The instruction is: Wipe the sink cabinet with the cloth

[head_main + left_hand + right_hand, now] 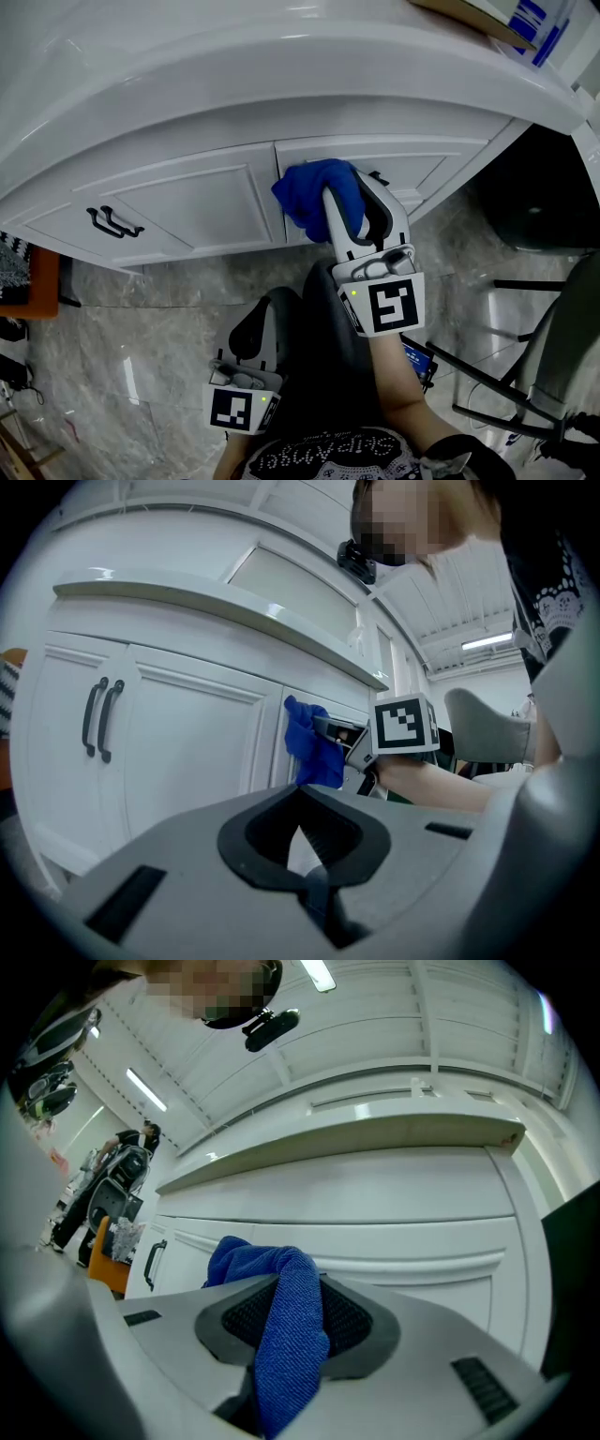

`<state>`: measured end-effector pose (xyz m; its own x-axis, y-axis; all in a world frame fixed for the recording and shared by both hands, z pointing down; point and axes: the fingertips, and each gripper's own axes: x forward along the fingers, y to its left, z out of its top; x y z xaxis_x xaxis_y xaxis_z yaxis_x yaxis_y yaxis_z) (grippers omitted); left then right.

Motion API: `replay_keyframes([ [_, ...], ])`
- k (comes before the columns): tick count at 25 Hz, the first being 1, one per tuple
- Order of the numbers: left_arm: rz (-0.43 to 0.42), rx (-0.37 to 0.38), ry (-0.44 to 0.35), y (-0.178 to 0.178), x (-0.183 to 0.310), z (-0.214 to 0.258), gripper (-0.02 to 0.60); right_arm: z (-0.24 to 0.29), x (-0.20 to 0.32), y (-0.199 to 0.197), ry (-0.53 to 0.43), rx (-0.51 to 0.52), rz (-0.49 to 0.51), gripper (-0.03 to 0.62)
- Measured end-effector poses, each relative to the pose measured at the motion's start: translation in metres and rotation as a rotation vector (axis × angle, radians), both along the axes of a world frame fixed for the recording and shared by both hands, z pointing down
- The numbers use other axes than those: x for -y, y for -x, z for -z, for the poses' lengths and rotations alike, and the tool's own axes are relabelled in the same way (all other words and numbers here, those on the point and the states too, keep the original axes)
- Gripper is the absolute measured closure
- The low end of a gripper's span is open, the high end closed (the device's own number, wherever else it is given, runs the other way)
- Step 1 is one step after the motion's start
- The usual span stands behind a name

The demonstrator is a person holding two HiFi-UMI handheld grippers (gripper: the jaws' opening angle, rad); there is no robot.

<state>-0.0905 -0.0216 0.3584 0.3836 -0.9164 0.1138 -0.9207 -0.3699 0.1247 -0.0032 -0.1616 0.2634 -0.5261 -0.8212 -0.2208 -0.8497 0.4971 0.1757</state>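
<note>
Clamping cloth (292, 1335), right tongs (349, 202) (seemingly tight)

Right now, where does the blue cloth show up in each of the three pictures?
Head view: cloth at centre, at the cabinet front.
Left gripper view: cloth near centre, middle height.
Right gripper view: cloth low centre, clamped between the jaws.
Shared landmark: black door handles, left of the cloth in every view.

Right tool (349, 204) extended, clamped; left tool (255, 328) low, closed.
</note>
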Motion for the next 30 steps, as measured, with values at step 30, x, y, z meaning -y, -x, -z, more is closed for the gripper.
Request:
replay_keyframes([
  [30,0.014,-0.022,-0.005,0.013,0.0,-0.004,0.578,0.002,0.012,-0.093,0.059,0.161,-0.162,0.467],
])
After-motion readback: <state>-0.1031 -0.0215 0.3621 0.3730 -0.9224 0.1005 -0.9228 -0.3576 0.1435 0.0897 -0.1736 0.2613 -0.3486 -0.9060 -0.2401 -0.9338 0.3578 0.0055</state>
